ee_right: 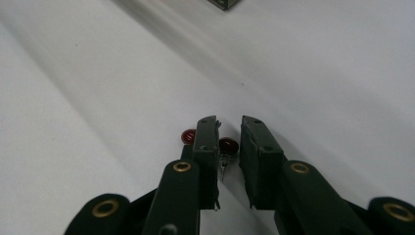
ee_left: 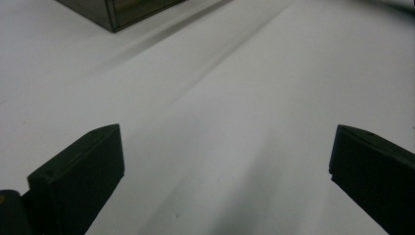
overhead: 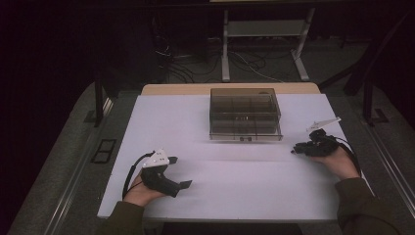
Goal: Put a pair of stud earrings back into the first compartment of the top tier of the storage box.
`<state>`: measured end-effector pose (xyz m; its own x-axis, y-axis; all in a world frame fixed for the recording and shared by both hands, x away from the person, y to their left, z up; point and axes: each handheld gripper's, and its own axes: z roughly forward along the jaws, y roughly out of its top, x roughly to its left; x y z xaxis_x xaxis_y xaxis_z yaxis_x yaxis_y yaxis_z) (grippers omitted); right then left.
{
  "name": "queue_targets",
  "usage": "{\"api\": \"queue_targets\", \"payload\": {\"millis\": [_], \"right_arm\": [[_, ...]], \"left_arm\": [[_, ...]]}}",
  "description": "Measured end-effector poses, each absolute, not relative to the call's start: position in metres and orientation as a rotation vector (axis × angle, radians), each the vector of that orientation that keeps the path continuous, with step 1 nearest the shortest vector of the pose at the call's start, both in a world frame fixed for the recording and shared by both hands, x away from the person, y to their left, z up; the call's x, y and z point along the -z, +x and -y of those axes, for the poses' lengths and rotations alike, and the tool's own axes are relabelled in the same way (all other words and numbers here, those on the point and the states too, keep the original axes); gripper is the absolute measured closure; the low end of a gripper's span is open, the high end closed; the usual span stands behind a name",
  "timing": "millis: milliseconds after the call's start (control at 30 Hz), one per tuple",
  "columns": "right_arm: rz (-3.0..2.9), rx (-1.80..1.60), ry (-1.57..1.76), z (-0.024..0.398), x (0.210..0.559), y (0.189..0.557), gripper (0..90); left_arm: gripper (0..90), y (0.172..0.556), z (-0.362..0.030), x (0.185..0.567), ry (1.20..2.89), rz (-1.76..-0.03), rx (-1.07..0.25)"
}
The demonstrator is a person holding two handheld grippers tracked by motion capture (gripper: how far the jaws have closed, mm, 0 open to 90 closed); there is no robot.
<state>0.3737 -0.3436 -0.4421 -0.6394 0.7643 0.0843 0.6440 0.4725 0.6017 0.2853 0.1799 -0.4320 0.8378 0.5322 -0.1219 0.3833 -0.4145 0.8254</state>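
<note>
A person's two hands rest on a white table (overhead: 220, 186), each holding one black two-jaw gripper. The left gripper (overhead: 180, 172) lies near the table's near left corner, its jaws spread wide over bare white surface with nothing between them. The right gripper (overhead: 295, 148) sits near the right edge, its jaws drawn almost together, a narrow gap left between the tips. In the right gripper view, two small round red components (ee_right: 229, 145) with thin metal leads lie on the table at those tips: one shows in the gap, the other (ee_right: 188, 136) peeks out just beyond the left-hand jaw. Whether the pads actually press on either piece cannot be told. One smoky transparent plastic compartment box (overhead: 245, 115) stands at the table's far middle, well apart from both grippers.
</note>
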Motion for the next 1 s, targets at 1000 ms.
{"api": "queue_targets", "payload": {"millis": [1000], "right_arm": [[-2.451, -1.070, 1.171, 0.348, 0.406, 0.365, 78.3]], "left_arm": [[0.0, 0.285, -0.177, 0.431, 2.054, -0.659, -0.184]]}}
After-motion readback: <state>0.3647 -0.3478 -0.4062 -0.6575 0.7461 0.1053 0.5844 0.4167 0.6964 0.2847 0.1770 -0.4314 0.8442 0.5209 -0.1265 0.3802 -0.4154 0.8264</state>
